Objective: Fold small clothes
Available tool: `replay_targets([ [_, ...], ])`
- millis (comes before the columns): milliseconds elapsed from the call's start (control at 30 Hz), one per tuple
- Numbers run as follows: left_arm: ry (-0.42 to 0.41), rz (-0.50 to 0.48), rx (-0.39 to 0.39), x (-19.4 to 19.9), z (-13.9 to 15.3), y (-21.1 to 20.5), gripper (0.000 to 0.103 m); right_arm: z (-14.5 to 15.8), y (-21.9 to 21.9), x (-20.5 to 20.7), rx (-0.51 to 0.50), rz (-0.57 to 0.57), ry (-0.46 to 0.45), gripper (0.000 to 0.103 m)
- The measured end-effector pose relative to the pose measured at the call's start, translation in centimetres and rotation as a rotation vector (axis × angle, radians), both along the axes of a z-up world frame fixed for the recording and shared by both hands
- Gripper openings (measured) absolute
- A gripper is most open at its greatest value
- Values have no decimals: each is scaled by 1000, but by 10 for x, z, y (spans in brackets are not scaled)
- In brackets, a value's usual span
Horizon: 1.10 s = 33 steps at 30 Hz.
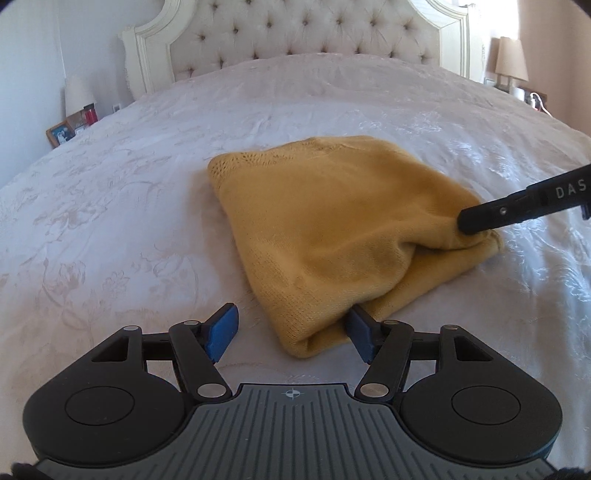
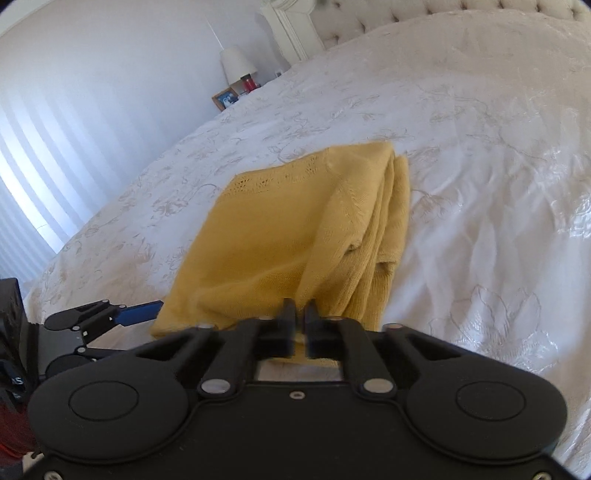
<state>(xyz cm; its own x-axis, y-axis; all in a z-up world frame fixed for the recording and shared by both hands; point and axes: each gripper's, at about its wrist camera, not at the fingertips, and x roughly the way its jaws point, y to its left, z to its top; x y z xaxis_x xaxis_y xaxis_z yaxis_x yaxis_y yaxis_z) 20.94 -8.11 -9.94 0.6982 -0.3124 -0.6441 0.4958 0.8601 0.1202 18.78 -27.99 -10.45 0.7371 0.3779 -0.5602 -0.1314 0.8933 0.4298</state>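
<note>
White embroidered bedding covers the bed [image 1: 110, 206], with a tufted headboard [image 1: 303, 33] at the top of the left wrist view and a lamp [image 2: 236, 64] on a nightstand in the upper left of the right wrist view. Near the middle of both frames lies a yellow knit garment [image 1: 332, 221], already folded into several layers, its stacked edges showing on the right side of the right wrist view.

At the lower centre of its own view, the right gripper [image 2: 301, 314] has its fingers clenched on a bunched corner of the knit. In the left wrist view, that corner sits at the right of the frame and the fabric puckers around it. Lower in that frame, the left gripper [image 1: 291, 332] is released, its blue fingers [image 1: 221, 332] spread on either side of the garment's near corner without pressing it.

The knit looks light, soft and stretchy, so it will likely sag and slide between layers when lifted from one point. Pinching all layers at both near corners should keep the fold together; a shallow grip risks catching only the top layer.
</note>
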Motion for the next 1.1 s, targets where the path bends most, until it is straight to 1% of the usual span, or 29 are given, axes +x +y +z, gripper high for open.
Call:
replay_targets([
  [67,3,2,2,1,0,2,65,16,-3,-4,-15,7,-31,10],
  [167,11,7,7,3,0,8,67,37,-17,-13,-48,-26,-59,9],
  [233,23,12,4,3,-3,14,70,33,-22,-16,-86,-33,-31,9],
  [300,37,22,-5,4,-4,20,72,18,-23,-14,-113,-25,37,9],
  [367,52,29,-11,4,-4,25,73,6,-21,-13,-127,-14,81,9],
  [400,59,26,-9,2,-2,27,73,4,-21,-15,-130,-12,86,11],
  [433,68,20,-4,1,0,29,72,5,-21,-17,-124,-14,79,19],
  [467,76,19,1,-1,4,31,72,7,-22,-19,-121,-26,64,20],
  [500,80,22,-5,-2,9,35,72,12,-24,-22,-125,-40,43,26],
  [533,82,25,-28,-3,15,39,72,17,-25,-23,-137,-51,20,38],
  [600,74,42,-103,-1,32,48,72,27,-26,-21,-171,-71,-32,53],
  [633,64,52,-137,1,40,50,72,32,-25,-19,-192,-74,-52,55],
  [700,45,71,-178,12,54,48,72,38,-21,-6,-226,-76,-73,55],
  [767,29,87,-179,27,60,39,72,40,-16,7,-236,-80,-88,55],
  [833,14,96,-174,44,61,27,73,41,-10,20,-251,-81,-102,55],
  [933,40,142,-194,73,54,12,73,41,-2,37,-272,-74,-119,55],
  [1033,78,230,-217,101,41,5,72,42,6,56,-303,-60,-130,55],
  [1100,116,286,-201,117,26,4,73,42,14,67,-332,-49,-137,55],
])
